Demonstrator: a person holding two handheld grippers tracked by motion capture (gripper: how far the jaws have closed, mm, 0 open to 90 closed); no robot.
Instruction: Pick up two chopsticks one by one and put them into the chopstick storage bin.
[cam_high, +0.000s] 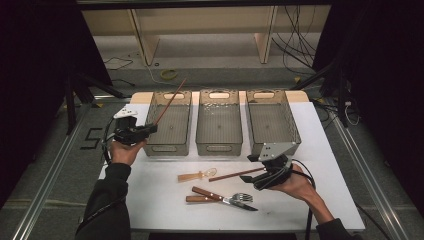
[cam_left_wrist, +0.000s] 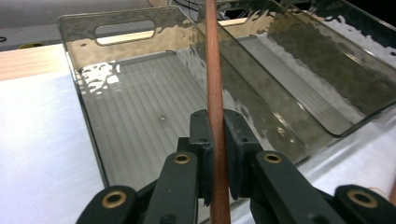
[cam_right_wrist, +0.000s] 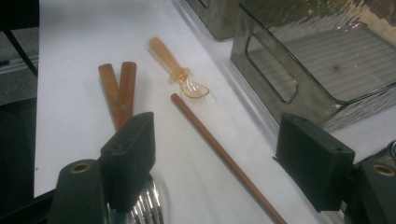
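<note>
- The left gripper (cam_high: 150, 128) has its jaws clamped on one brown chopstick (cam_left_wrist: 215, 93), poised over the left bin (cam_high: 170, 142); I'd say it is about to be dropped in.
- The right gripper (cam_right_wrist: 224, 158) stands wide open around the second chopstick (cam_right_wrist: 219, 149), not yet grasped.
- Spoon (cam_high: 197, 175), knife (cam_high: 217, 196) and fork (cam_high: 235, 199) lie unsorted on the table (cam_high: 150, 200); all three bins look empty.

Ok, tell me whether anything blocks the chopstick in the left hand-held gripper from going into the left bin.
Nothing visible does. The left hand-held gripper grips the chopstick above the left bin, whose floor looks bare.
</note>
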